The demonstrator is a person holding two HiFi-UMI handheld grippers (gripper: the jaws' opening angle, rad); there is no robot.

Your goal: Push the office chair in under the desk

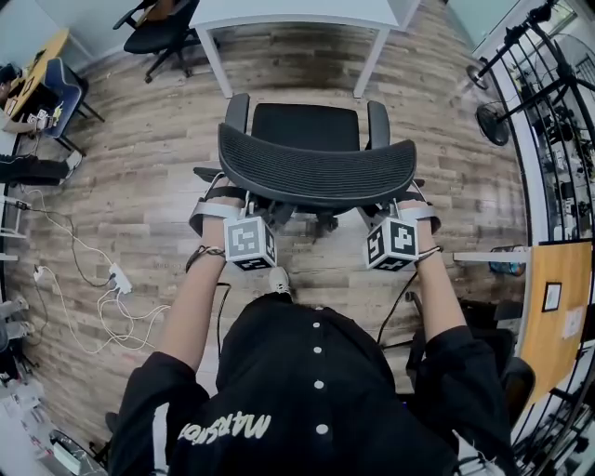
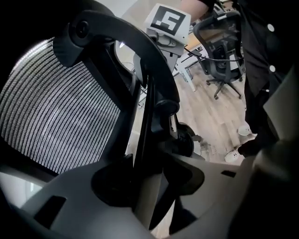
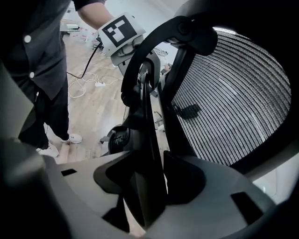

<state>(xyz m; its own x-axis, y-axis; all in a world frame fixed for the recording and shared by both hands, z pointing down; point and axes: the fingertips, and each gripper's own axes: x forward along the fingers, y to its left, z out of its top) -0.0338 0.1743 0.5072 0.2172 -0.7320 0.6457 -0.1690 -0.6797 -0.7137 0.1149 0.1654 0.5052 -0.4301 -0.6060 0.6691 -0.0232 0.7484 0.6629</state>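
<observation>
Pushing is the step in hand, by my judgement: both grippers are fixed to the back of the office chair [image 1: 316, 165], and it stands short of the desk [image 1: 297, 13].

Left gripper [image 2: 150, 186]: jaws closed on a dark upright strut of the chair's back frame, with the strut between them and the pads against it. Right gripper [image 3: 149, 186]: same condition, clamped on the matching strut at the other side of the back. Neither is empty. In the head view both sit just behind and below the mesh backrest.

Position of the chair: on the wood floor [image 1: 139, 167], facing the desk. The front of the seat [image 1: 307, 125] is near the feet of the two white desk legs [image 1: 213, 60] that show. The seat is not yet under the top.

Next move, as I judge it: a straight, level shove toward the desk, with both grips held firm and the two sides kept even so the castors do not veer. The armrests [image 1: 377, 121] must pass between the legs, and the right one looks the tighter fit. Whether they clear the underside of the top I cannot tell.

Room for moving:
- The floor between chair and desk is bare.
- Loose cables and a power strip [image 1: 119, 277] lie toward the floor's left edge, well apart from the chair.
- A second chair [image 1: 158, 28] stands by the far left corner, beside the desk.
- A fan stand [image 1: 491, 121] is near the right edge, apart from the chair.
</observation>
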